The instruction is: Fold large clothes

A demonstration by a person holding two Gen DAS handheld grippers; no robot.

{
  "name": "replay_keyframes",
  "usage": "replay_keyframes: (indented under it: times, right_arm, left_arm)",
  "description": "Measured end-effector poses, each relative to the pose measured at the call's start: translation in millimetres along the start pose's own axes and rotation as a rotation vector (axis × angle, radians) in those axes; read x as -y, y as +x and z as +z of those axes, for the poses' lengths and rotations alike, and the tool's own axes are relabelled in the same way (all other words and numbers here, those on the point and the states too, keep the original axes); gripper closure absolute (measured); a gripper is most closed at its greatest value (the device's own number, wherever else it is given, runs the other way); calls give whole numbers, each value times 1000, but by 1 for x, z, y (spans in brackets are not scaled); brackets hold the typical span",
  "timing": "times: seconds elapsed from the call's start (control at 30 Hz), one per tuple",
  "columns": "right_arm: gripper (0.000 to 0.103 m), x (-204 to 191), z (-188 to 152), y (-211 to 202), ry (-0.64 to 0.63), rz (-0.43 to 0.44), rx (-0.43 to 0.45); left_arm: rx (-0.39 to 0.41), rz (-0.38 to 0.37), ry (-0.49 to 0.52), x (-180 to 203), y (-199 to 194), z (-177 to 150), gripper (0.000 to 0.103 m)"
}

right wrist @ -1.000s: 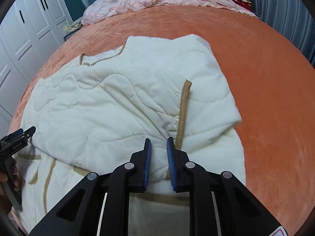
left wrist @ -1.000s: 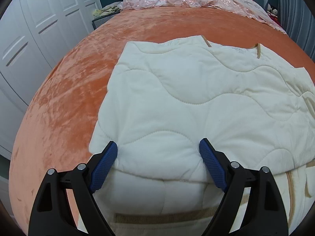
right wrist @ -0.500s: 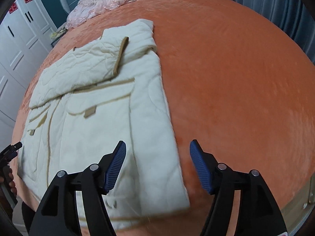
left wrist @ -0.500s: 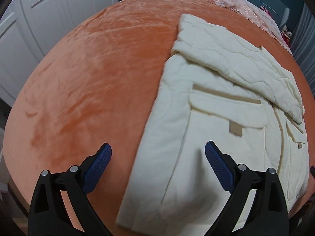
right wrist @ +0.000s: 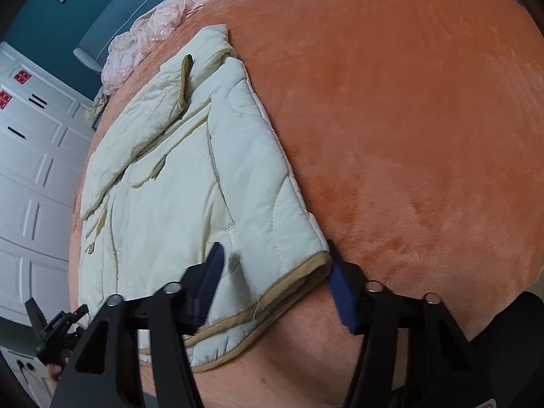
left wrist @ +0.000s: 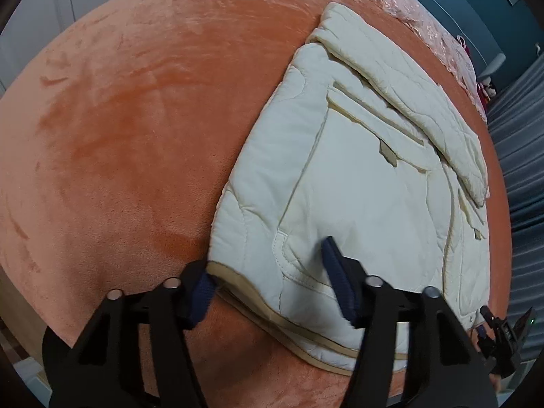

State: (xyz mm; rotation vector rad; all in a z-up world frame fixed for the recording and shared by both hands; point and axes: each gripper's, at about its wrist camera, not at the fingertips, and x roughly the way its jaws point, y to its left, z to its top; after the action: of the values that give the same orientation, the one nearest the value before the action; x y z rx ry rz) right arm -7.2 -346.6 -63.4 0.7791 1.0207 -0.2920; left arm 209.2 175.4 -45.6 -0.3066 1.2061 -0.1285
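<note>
A cream quilted jacket (left wrist: 360, 176) with tan trim lies on the orange bed, its upper part folded down over the pockets. My left gripper (left wrist: 268, 282) straddles the jacket's near-left hem corner; its jaws are closing, with the hem between the blue pads and a wide gap still showing. My right gripper (right wrist: 273, 287) straddles the near-right hem corner of the jacket (right wrist: 190, 183) in the same way, jaws closing. Each gripper also appears at the edge of the other's view: the right gripper (left wrist: 503, 336) and the left gripper (right wrist: 54, 326).
The orange plush blanket (left wrist: 136, 119) covers the bed, whose near edge runs just below both grippers. Pink lace bedding (right wrist: 153, 30) is heaped at the head end. White wardrobe doors (right wrist: 30, 176) stand along the left side, and grey curtains (left wrist: 523, 156) hang on the right.
The right gripper let go of the folded fabric. Both grippers drew back from the fold to the near hem corners, rolled, opened wide, and have narrowed around the hem.
</note>
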Motion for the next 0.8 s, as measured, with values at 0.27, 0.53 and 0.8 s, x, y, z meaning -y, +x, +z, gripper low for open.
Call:
replay_keyframes:
  times: [0.27,0.53,0.8]
  right_arm:
    - [99,-23,-7,-37,-108,42,37]
    - [99,-30,-53,-94,-363,3,-53]
    - [99,-18,-139,-188,-521,-34,-259]
  left_arm:
    - [55,-28,47,2,-41,-9,99]
    - [73,-8,230,1,-109,-57,100]
    - [-55,-22,354,-20,-200,-154,100]
